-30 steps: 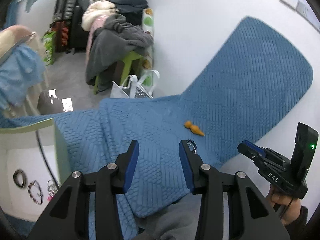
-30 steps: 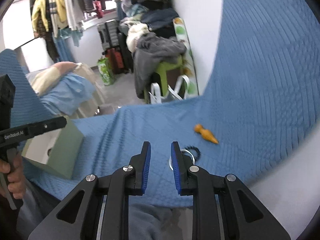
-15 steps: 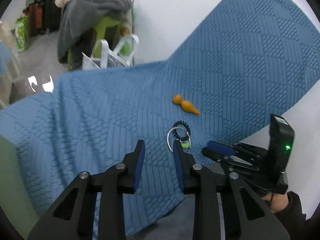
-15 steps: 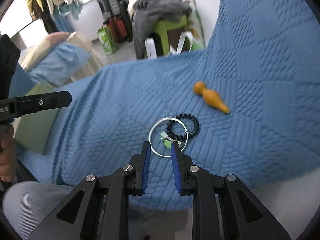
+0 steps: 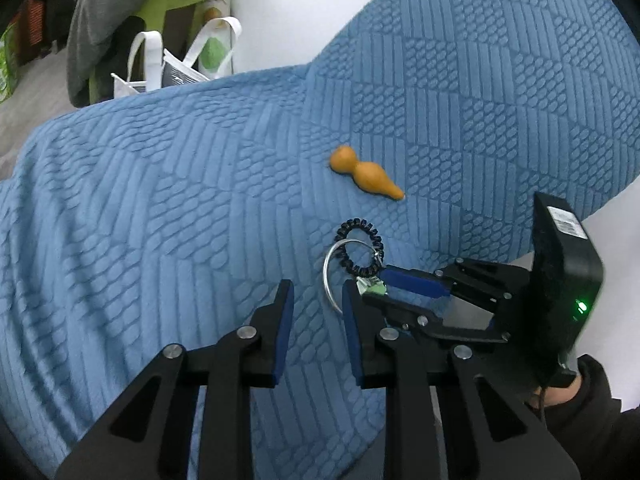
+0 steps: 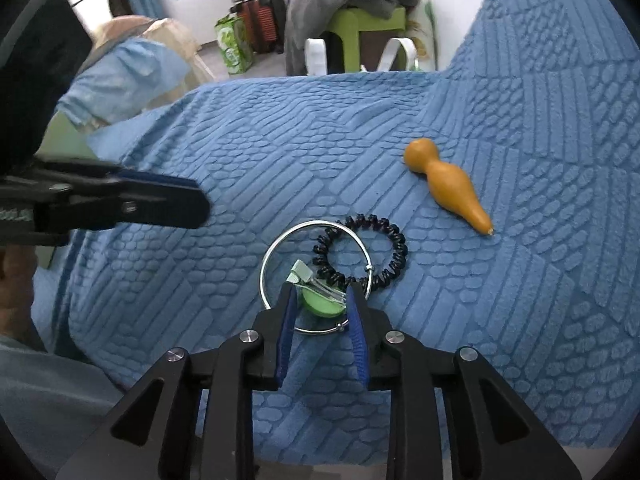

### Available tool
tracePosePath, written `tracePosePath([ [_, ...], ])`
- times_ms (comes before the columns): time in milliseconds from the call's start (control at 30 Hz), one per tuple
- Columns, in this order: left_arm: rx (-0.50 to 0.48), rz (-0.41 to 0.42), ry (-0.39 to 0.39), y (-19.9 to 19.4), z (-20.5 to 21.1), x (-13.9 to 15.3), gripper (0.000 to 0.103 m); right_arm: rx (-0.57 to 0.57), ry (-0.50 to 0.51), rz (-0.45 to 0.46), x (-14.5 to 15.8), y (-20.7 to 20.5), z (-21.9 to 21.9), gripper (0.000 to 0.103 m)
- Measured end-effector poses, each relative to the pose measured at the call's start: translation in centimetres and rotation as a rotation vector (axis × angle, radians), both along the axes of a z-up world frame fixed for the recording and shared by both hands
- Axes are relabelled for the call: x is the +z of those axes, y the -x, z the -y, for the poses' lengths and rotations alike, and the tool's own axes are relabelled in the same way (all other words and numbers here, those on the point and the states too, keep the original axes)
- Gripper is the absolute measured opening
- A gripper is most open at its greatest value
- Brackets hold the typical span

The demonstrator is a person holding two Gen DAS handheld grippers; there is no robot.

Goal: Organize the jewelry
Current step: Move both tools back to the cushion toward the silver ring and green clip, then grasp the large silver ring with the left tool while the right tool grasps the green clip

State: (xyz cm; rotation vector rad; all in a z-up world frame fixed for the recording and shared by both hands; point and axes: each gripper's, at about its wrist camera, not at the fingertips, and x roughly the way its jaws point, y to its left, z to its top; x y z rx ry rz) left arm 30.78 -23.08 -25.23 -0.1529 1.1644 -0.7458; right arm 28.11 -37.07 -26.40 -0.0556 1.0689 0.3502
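On the blue quilted cloth (image 6: 520,280) lie a silver bangle (image 6: 276,252), a black spiral hair tie (image 6: 396,240) overlapping it, a green hair clip (image 6: 320,302) and an orange gourd-shaped piece (image 6: 448,184). My right gripper (image 6: 320,300) is low over the cloth, its jaws on either side of the green clip, partly open. In the left wrist view the bangle (image 5: 327,276), hair tie (image 5: 360,236), clip (image 5: 372,286) and gourd (image 5: 366,174) show ahead. My left gripper (image 5: 316,300) is open and empty, just left of the bangle.
Beyond the cloth's far edge are a white tote bag (image 5: 176,68), a green stool with grey clothes (image 6: 360,4), suitcases and a pale green box edge (image 6: 60,140) at the left. White table surface shows to the right of the cloth (image 5: 600,240).
Both grippers moved forward and down toward the jewelry. The right gripper's jaws now straddle the green clip. The left gripper narrowed its opening and sits beside the bangle.
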Motion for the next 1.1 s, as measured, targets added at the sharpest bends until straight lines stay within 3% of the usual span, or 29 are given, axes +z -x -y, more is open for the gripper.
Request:
tracePosePath([
  [233, -0.041, -0.006, -0.018, -0.7, 1.8, -1.4, 0.025, 0.068, 0.034, -0.062, -0.8, -1.1, -0.5, 0.024],
  [500, -0.070, 0.004, -0.029, -1.0, 2.7, -1.7, 0.025, 0.023, -0.030, -0.020, -0.7, -0.3, 0.4, 0.021],
  [867, -0.152, 0.052, -0.074, -1.3, 5.7, -1.9, 0.025, -0.177, -0.052, 0.062, 2.7, 3.1, 4.2, 0.021],
  [967, -0.187, 0.105, -0.142, -1.0, 6.8, -2.1, 0.025, -0.205, -0.060, 0.063, 3.2, 4.0, 5.0, 0.021],
  [1100, -0.221, 0.125, -0.189, -1.1, 7.8, -2.3, 0.014, -0.236, -0.069, 0.068, 3.6, 4.7, 5.6, 0.021],
])
